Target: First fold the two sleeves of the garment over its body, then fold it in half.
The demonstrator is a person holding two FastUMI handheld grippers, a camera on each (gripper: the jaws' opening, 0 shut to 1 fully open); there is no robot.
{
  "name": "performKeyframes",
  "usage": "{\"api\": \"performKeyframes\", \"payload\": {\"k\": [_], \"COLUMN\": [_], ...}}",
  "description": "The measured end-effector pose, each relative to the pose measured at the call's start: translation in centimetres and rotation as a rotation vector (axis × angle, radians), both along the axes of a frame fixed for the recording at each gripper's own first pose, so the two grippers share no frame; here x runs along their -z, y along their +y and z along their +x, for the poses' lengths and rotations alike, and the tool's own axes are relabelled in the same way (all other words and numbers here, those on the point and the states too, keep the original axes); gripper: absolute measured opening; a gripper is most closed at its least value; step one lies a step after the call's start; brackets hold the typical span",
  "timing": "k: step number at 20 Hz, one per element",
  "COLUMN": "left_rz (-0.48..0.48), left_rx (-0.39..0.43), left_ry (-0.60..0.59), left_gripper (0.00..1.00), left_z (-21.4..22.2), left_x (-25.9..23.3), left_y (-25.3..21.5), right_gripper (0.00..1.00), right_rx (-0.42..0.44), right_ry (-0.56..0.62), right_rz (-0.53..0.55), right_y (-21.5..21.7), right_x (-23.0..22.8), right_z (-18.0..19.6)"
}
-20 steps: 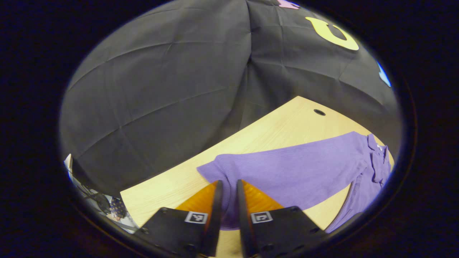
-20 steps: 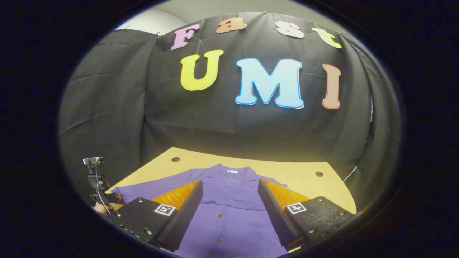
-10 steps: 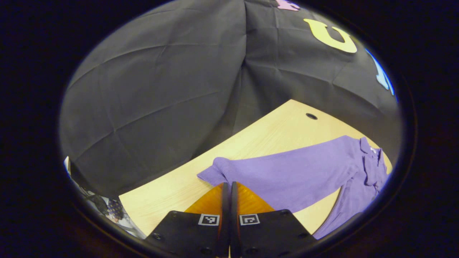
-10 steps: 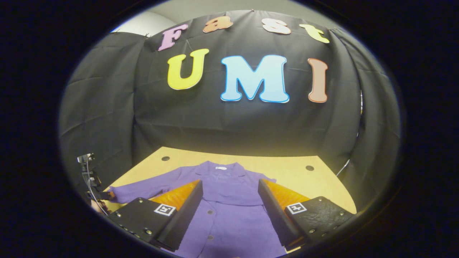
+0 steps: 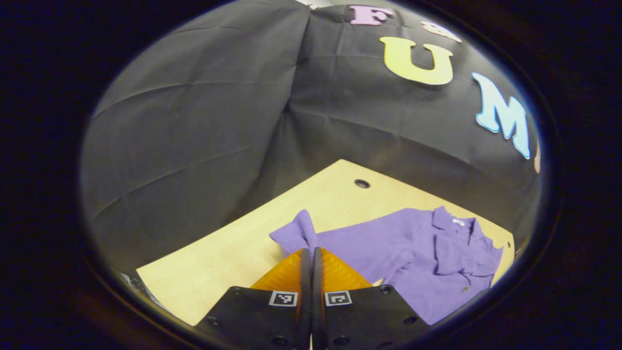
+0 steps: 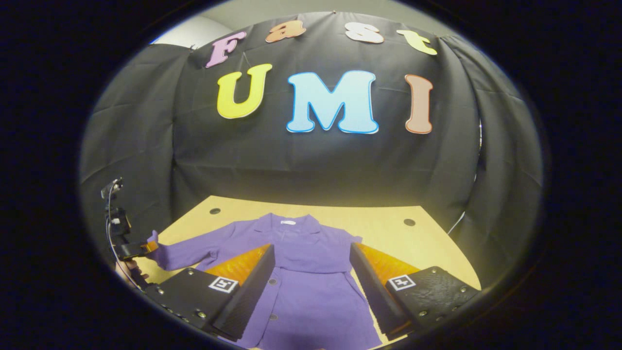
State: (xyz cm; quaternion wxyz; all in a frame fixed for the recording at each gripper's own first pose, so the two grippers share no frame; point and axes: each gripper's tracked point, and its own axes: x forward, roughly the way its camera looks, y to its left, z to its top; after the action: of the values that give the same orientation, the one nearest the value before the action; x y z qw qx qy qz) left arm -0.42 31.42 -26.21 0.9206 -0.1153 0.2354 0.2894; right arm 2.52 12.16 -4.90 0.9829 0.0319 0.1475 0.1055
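Purple garment (image 6: 311, 272) lies flat on table (image 6: 388, 233), collar toward far wall. Our left gripper (image 5: 309, 253) pinches sleeve end (image 5: 297, 233). Our right gripper (image 6: 312, 250) hangs above garment, jaws wide apart.

Purple buttoned garment (image 6: 311, 287) lies face-up on the table, one sleeve cuff (image 5: 297, 234) lifted.

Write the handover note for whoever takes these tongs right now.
Left tongs: shut on the cuff of the purple cardigan's left sleeve, raised off the wooden table.
Right tongs: open, empty, above the purple cardigan, which lies flat with its collar toward the booth wall.
The right sleeve looks already folded over the chest, its edge a line across the body.
Left to do: carry the left sleeve over the body, release, then fold the cardigan in half.
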Motion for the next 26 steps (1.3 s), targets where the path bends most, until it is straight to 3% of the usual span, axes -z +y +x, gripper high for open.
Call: {"api": "performKeyframes", "payload": {"k": [13,21,26], "left_rz": [0.008,0.047,0.071], "left_rx": [0.426,0.718,0.856], "left_ry": [-0.099,-0.117,-0.104], "left_gripper": [0.06,0.06,0.06], "left_z": [14.7,20.3,21.9], "left_x": [-3.3,-3.2,-1.6], "left_y": [-19.2,-31.8,-37.6], "right_gripper": [0.96,0.96,0.96], "right_rx": [0.281,0.394,0.438], "right_ry": [0.086,0.121,0.149], "right_rz": [0.013,0.016,0.016], "right_y": [-9.7,-12.3,-13.1], "right_x": [3.0,4.1,5.6], "right_z": [-4.6,-7.1,-7.6]}}
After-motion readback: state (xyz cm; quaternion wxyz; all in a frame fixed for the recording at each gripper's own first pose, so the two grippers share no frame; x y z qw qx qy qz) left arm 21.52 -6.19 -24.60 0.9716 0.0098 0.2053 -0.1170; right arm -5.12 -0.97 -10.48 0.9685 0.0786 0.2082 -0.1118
